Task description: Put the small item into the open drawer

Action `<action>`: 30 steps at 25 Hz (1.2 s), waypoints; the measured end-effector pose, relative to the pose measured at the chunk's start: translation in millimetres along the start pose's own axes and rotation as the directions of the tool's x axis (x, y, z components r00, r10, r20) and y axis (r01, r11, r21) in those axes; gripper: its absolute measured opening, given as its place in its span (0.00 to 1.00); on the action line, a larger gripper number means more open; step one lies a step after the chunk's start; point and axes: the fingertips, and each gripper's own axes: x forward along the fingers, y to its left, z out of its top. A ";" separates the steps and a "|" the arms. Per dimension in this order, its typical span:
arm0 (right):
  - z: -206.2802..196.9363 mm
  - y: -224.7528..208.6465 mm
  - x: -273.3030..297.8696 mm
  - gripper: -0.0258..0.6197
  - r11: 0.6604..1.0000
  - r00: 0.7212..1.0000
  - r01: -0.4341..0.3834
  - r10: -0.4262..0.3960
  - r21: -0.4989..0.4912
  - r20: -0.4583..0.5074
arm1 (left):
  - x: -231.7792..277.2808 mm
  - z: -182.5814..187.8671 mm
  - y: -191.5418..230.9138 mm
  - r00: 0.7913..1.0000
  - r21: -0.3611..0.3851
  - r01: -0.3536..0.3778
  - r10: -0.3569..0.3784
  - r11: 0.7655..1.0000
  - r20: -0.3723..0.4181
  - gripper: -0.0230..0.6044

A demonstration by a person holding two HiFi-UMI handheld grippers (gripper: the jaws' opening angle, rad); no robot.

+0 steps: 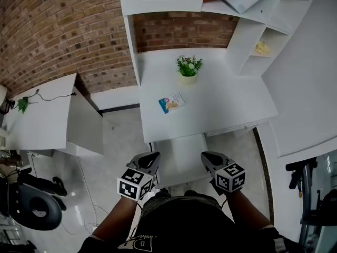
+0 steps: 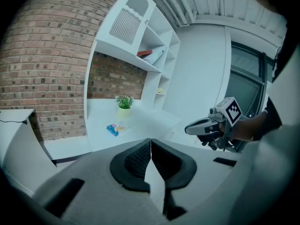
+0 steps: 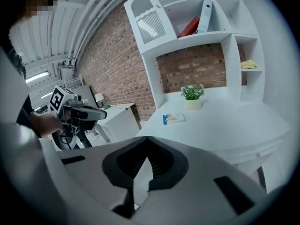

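Starting the approach, we hold the left gripper (image 1: 150, 159) and right gripper (image 1: 209, 158) pressed together and empty, flanking the open white drawer (image 1: 181, 152). The small blue-and-white flat packet (image 1: 171, 103) lies on the white desk (image 1: 226, 107). Next we must reach forward and spread one claw around it

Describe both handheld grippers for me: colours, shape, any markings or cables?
They match. The left gripper and right gripper have light grey bodies tapering to black ribbed pads. Each carries a white cube with black square markers. No cables show. The forearms are bare; the person wears a dark top with pale lettering.
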 end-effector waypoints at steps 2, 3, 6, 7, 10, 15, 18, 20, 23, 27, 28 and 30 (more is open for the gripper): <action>5.8 -2.4 15.0 0.05 0.999 1.000 0.003 -0.004 -0.034 -0.022 | 2.2 -2.8 10.7 1.000 0.001 0.013 -0.013 1.000 -0.011 0.07; 9.5 -3.8 22.7 0.05 0.999 0.999 0.001 -0.002 -0.051 -0.034 | 3.3 -3.7 16.0 1.000 0.004 0.015 -0.015 1.000 -0.018 0.07; 24.7 -9.4 44.7 0.05 0.993 0.998 -0.010 0.003 -0.119 -0.064 | 7.8 -11.3 29.4 0.998 0.015 0.013 -0.012 1.000 -0.067 0.07; 29.4 -11.6 51.2 0.05 0.988 0.997 -0.013 0.001 -0.153 -0.078 | 9.4 -15.5 32.2 0.996 0.016 0.013 -0.012 1.000 -0.087 0.07; 38.3 -19.9 69.7 0.05 0.957 0.989 -0.044 0.000 -0.287 -0.150 | 13.6 -25.2 33.8 0.992 0.001 0.020 -0.020 1.000 -0.127 0.07; 53.8 -39.3 103.6 0.05 0.859 0.963 -0.141 0.005 -0.491 -0.268 | 19.4 -33.9 39.9 0.985 0.018 -0.042 0.044 0.999 -0.166 0.07; 66.4 -44.8 122.9 0.07 0.789 0.952 -0.213 0.035 -0.577 -0.304 | 17.3 -38.0 39.5 0.981 0.001 -0.084 0.083 0.996 -0.175 0.07; 76.3 -47.4 139.8 0.13 0.713 0.940 -0.272 0.052 -0.646 -0.338 | 15.7 -38.1 41.3 0.977 -0.013 -0.119 0.114 0.993 -0.181 0.07; 78.7 -58.7 171.4 0.17 0.556 0.916 -0.346 0.026 -0.755 -0.400 | 11.5 -39.0 48.6 0.967 -0.035 -0.187 0.178 0.982 -0.184 0.07; 58.4 -81.3 215.9 0.22 0.440 0.867 -0.444 -0.009 -0.780 -0.499 | 9.3 -50.7 56.5 0.948 -0.063 -0.256 0.238 0.965 -0.212 0.07; 53.4 -86.0 225.5 0.22 0.430 0.855 -0.465 -0.010 -0.774 -0.519 | 9.7 -56.1 55.6 0.942 -0.069 -0.266 0.244 0.962 -0.229 0.07; 47.0 -92.9 242.3 0.23 0.408 0.835 -0.499 -0.009 -0.765 -0.549 | 10.8 -66.2 50.8 0.932 -0.080 -0.283 0.255 0.956 -0.258 0.07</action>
